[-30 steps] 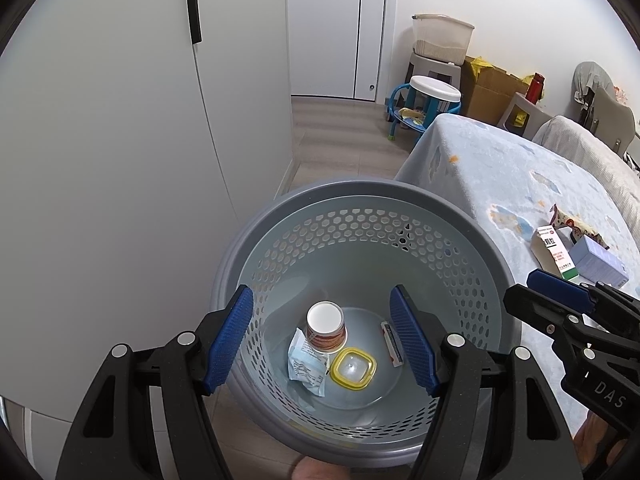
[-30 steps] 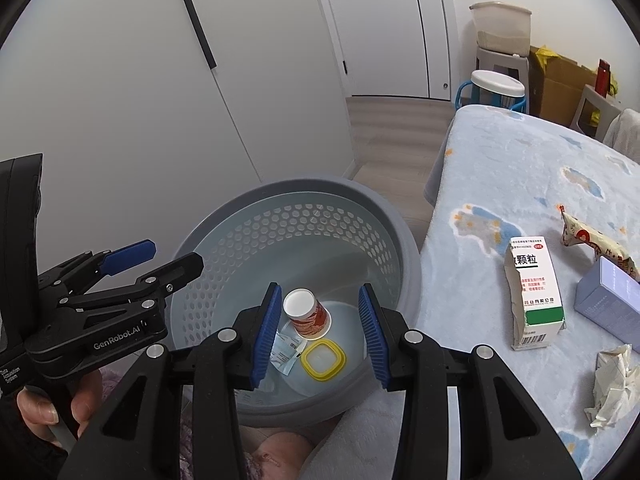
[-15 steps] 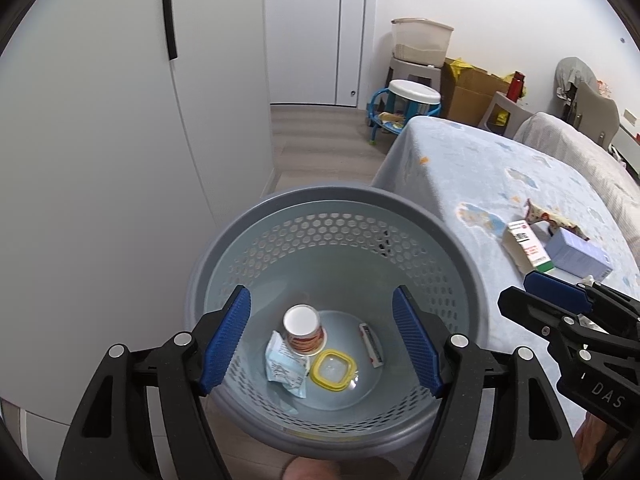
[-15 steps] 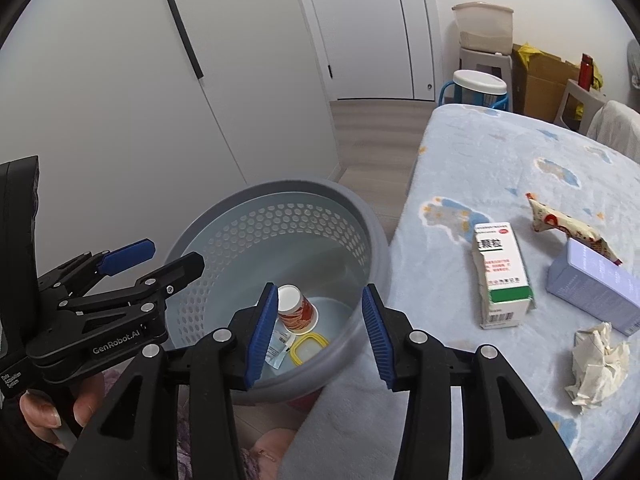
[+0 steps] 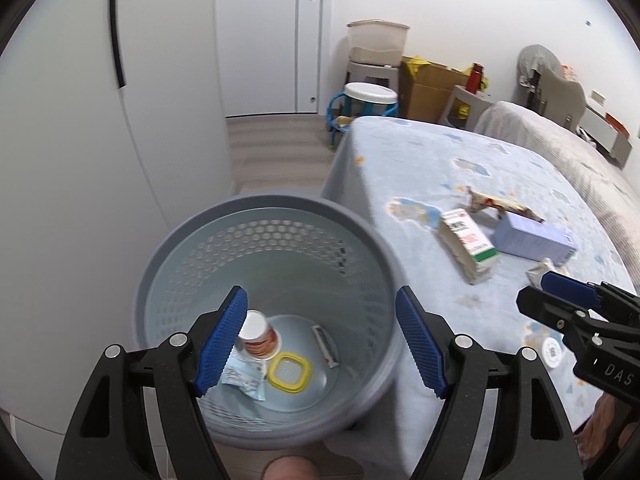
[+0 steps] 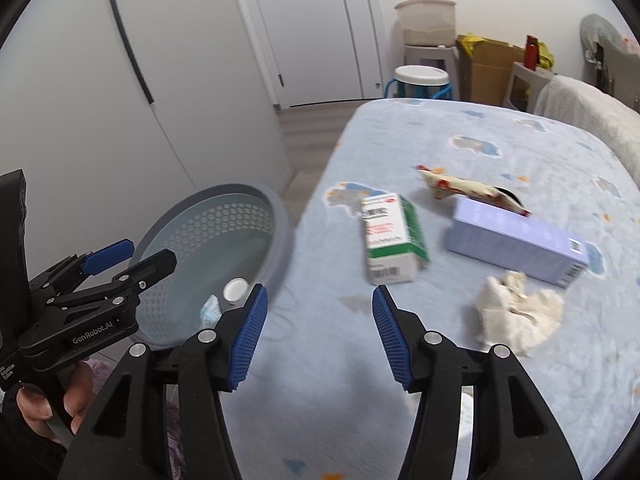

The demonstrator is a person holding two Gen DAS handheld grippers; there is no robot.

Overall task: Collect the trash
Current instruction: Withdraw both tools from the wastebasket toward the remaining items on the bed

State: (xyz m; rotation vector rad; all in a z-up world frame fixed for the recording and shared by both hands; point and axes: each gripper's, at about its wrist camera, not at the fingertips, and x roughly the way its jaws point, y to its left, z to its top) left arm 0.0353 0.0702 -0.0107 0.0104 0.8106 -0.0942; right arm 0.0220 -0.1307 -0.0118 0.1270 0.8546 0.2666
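Your left gripper point(image 5: 320, 336) hung open over the bin point(image 5: 360, 220), nothing held. The cup point(image 5: 258, 334), yellow lid point(image 5: 289, 372) and wrapper point(image 5: 242, 374) lay at its bottom. Your right gripper point(image 6: 318, 330) was open above the bed point(image 6: 500, 152). Ahead of it lay the green box point(image 6: 390, 236), purple box point(image 6: 516, 240), snack packet point(image 6: 460, 188) and tissue point(image 6: 516, 312), well apart from the bin.

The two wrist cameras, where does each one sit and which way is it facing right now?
Left wrist: rides the open left gripper, looking down into the grey basket; the right gripper shows at its right edge.
Right wrist: rides the open right gripper, facing the bed, medicine box and crumpled tissue; the left gripper shows at left.
Shared: basket, bed, medicine box, purple box.
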